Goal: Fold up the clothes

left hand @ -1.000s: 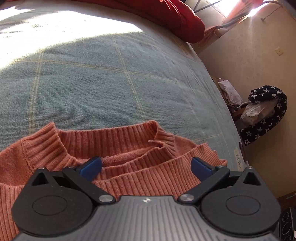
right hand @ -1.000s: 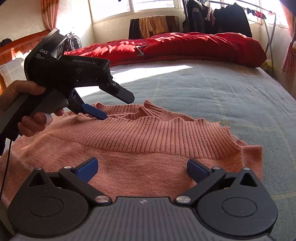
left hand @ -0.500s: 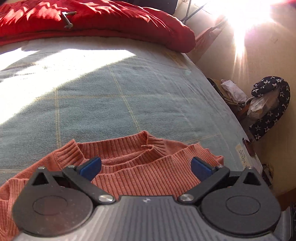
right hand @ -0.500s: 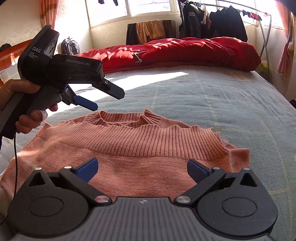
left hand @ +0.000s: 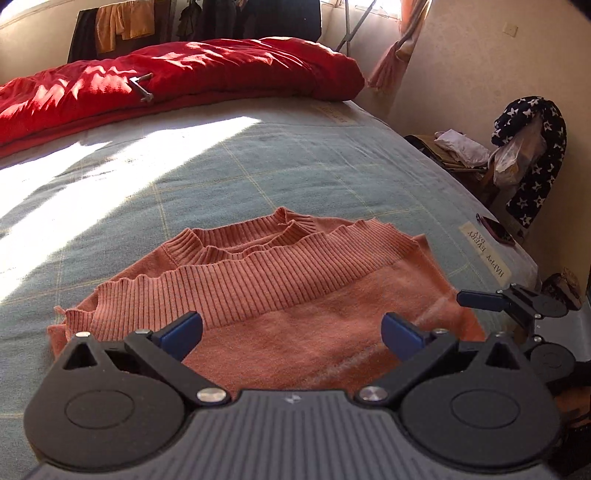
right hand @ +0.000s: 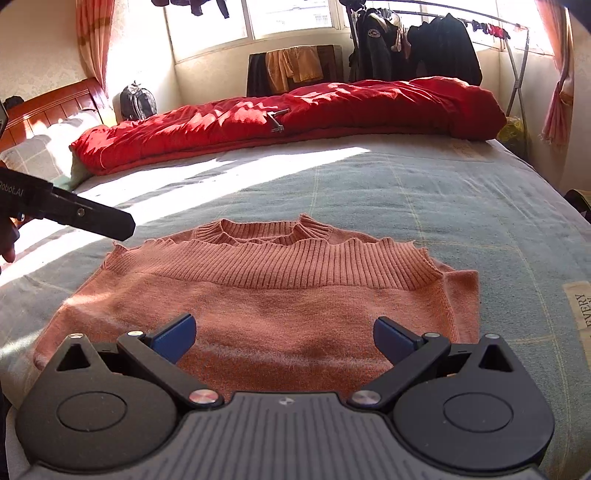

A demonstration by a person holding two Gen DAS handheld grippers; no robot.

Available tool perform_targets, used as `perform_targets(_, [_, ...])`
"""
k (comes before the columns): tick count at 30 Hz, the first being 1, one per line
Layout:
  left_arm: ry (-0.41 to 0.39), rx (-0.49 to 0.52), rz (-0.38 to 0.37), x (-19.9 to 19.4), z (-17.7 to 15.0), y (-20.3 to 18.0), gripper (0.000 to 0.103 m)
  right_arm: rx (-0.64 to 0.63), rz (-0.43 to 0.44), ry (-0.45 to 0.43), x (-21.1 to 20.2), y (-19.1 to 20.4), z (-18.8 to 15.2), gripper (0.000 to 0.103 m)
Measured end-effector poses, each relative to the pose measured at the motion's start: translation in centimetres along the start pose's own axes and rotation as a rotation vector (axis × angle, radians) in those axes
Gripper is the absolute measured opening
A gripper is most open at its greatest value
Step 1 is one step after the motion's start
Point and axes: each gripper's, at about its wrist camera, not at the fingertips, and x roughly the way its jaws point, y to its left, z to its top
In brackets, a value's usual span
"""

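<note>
Folded sweater [right hand: 266,295], both grippers [left hand: 291,334] [right hand: 284,338] apart, bedsheet label [left hand: 487,251] "HAPPY EVERY DAY"

Hard daylight pours through the window [right hand: 291,16] at the far wall, burning a white, overexposed patch across the bed cover [right hand: 229,173]. Near ground lies in soft shade. Fisheye distortion bends both views' edges; focus holds sharp.

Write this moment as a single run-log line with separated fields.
task: fold clothes | sweater: folded, flat on bed | left gripper: open, empty | right gripper: open, empty | contact: none
</note>
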Motion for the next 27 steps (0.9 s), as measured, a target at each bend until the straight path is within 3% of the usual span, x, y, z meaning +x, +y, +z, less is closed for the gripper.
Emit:
perform_targets(8, [0.047,-0.037,0.034,3.6,-5.5,0.4,0.102,0.053,-0.039,0.038,0.5,-1.8,-1.7,0.103])
perform_targets(14, [-0.006,-0.032,0.075,3.5,-8.6,0.0,0.102,0.129,-0.037,0.126,2.7,-4.0,-4.0,0.103])
perform_targets(17, [0.001,-0.078,0.073,3.4,-9.6,0.2,0.102,0.1,-0.028,0.124,2.9,-4.0,-4.7,0.103])
perform_targets(23, [-0.068,-0.151,0.045,3.0,-10.9,1.0,0.102,0.059,-0.022,0.103,3.2,-3.8,-5.8,0.103])
perform_targets(27, [-0.057,-0.122,0.054,3.2,-10.9,0.7,0.102,0.017,-0.016,0.09,3.1,-3.7,-6.3,0.103])
